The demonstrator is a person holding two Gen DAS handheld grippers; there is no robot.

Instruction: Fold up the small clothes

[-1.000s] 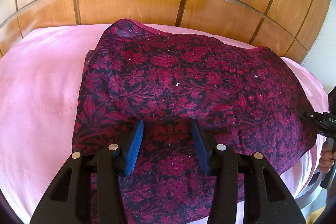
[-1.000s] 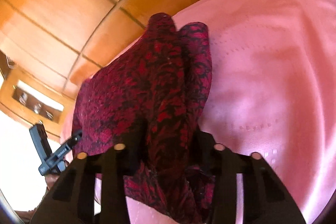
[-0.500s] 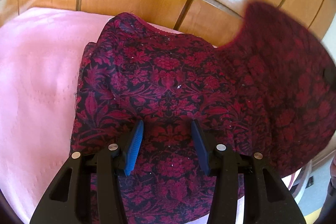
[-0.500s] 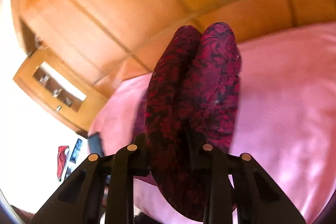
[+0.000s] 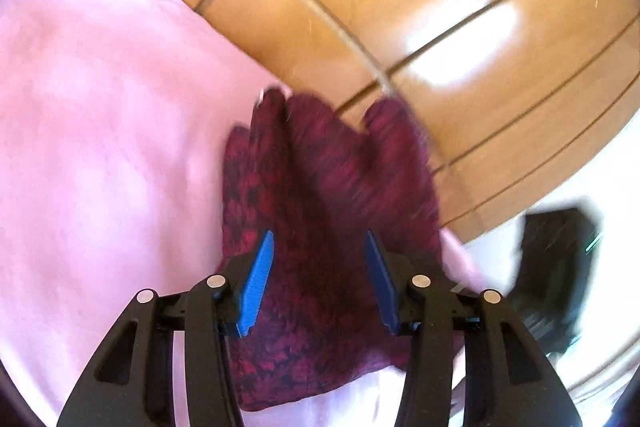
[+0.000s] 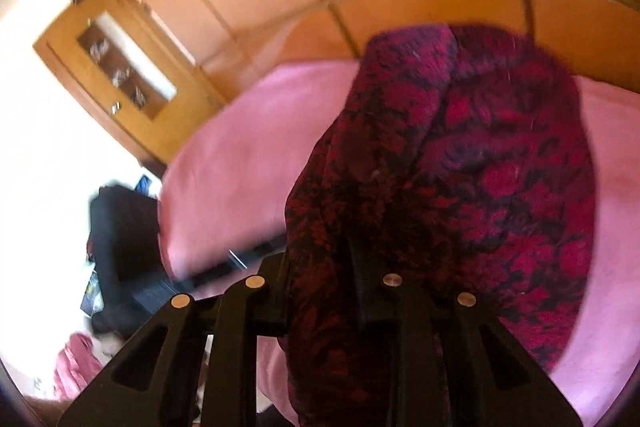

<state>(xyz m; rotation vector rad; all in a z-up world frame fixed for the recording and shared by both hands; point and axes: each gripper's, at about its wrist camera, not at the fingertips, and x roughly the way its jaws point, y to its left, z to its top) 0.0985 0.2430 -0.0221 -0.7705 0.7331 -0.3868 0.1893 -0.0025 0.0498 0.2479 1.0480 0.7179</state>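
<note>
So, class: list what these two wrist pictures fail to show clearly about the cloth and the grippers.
- Left wrist: cloth pattern smeared by motion blur.
- Left wrist: dark object at right, blurred and unidentifiable.
- Right wrist: right gripper finger pads buried in the cloth.
- Right wrist: cloth's lower end, cut off by the frame edge.
- Both: garment type hidden by bunching.

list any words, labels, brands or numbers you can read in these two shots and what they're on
None can be read.
Red patterned garment: floral print only, no lettering visible.
Pink bedcover: plain.
Dark device at the right edge of the left wrist view: motion-blurred; any marking is too smeared to read.
Wooden cabinet: contents too small and blurred.
</note>
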